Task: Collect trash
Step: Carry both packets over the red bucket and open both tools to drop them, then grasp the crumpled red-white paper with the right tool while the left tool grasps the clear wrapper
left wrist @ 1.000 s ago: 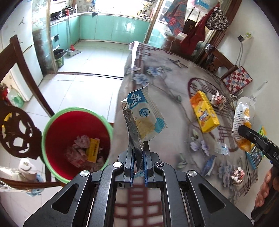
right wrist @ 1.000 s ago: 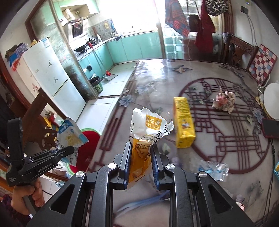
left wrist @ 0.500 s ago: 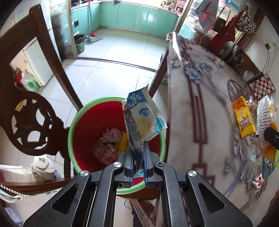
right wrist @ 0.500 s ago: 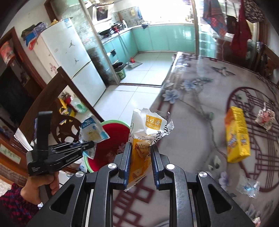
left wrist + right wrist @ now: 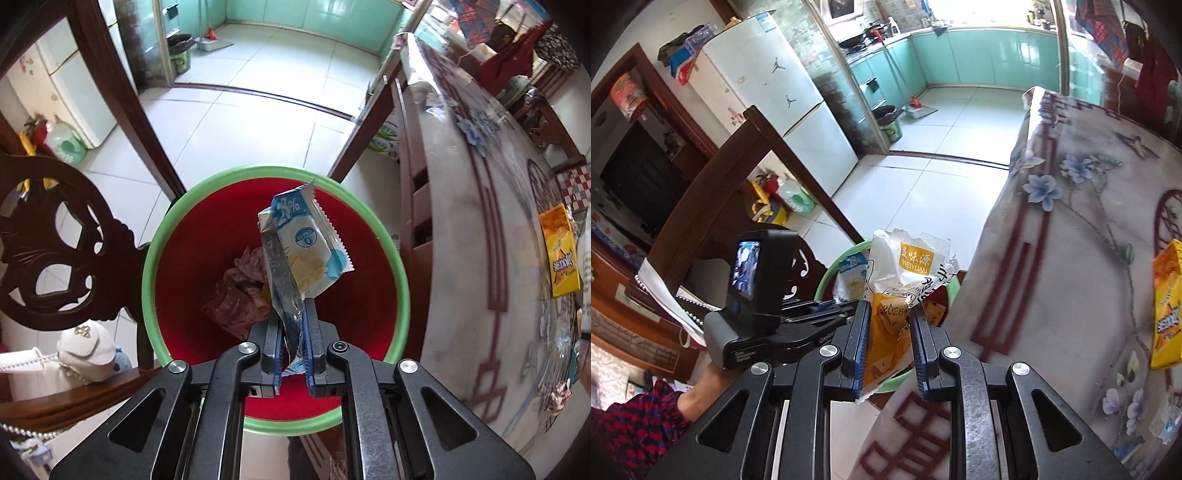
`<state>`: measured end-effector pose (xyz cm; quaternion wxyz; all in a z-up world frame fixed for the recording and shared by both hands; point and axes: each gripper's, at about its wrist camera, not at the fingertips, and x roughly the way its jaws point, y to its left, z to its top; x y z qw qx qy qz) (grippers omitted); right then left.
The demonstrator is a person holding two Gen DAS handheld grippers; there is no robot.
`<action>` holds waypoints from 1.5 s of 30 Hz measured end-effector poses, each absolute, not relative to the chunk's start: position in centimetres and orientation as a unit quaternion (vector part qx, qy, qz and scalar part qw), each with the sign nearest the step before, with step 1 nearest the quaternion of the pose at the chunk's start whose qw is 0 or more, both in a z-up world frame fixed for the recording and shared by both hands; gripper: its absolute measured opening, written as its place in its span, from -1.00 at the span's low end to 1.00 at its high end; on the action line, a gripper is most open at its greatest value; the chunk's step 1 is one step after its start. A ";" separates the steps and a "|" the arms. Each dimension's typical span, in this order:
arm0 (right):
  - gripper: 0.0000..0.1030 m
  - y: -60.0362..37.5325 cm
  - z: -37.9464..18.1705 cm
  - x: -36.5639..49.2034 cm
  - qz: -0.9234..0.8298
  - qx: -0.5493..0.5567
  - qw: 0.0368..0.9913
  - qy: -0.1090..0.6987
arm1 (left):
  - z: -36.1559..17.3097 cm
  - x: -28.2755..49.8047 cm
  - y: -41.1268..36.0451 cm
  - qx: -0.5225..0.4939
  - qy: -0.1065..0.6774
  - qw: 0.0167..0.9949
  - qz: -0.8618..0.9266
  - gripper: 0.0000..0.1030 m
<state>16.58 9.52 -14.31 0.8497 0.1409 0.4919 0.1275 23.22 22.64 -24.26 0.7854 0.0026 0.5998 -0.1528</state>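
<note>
My left gripper (image 5: 293,314) is shut on a blue and white snack wrapper (image 5: 303,251) and holds it directly above the red bin with a green rim (image 5: 162,258). Crumpled paper trash (image 5: 240,291) lies in the bin. My right gripper (image 5: 888,317) is shut on a white and yellow snack bag (image 5: 905,273), at the table's edge just beside the bin (image 5: 831,273). The left gripper (image 5: 827,314) with its wrapper (image 5: 851,277) shows in the right wrist view. A yellow box (image 5: 557,251) lies on the table; it also shows in the right wrist view (image 5: 1165,310).
A dark carved wooden chair (image 5: 70,258) stands left of the bin. The table with a flowered cloth (image 5: 1071,258) is on the right, with small wrappers (image 5: 557,398) near its front. A white fridge (image 5: 775,96) and tiled floor (image 5: 240,110) lie beyond.
Both grippers have moved left off the table toward the bin. The left gripper now holds its wrapper over the bin's middle. The right gripper has come up to the bin's edge.
</note>
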 end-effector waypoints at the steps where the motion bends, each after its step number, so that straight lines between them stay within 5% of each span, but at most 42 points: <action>1: -0.63 9.7 -14.6 16.9 0.133 0.142 0.846 0.496 | -24.2 23.4 23.0 -0.003 0.600 0.787 -0.143 -0.62; 6: -0.59 9.7 -15.1 17.2 0.141 0.153 0.844 0.495 | -21.7 22.5 24.8 -0.042 0.556 0.823 -0.110 -0.07; 8: -0.55 9.8 -15.2 17.4 0.147 0.154 0.843 0.495 | -20.8 22.1 25.1 -0.046 0.548 0.828 -0.109 0.01; 12: -0.04 9.7 -15.1 17.2 0.158 0.167 0.842 0.489 | -19.5 21.6 25.1 -0.046 0.534 0.837 -0.109 0.14; 35: 0.01 -3.0 -10.2 3.8 0.045 0.179 0.884 0.430 | -16.0 15.2 14.5 -0.015 0.510 0.837 -0.196 0.21; 45: 0.01 -14.5 -13.1 -8.5 -0.032 0.166 0.859 0.483 | -15.2 8.6 7.2 0.022 0.513 0.816 -0.268 0.34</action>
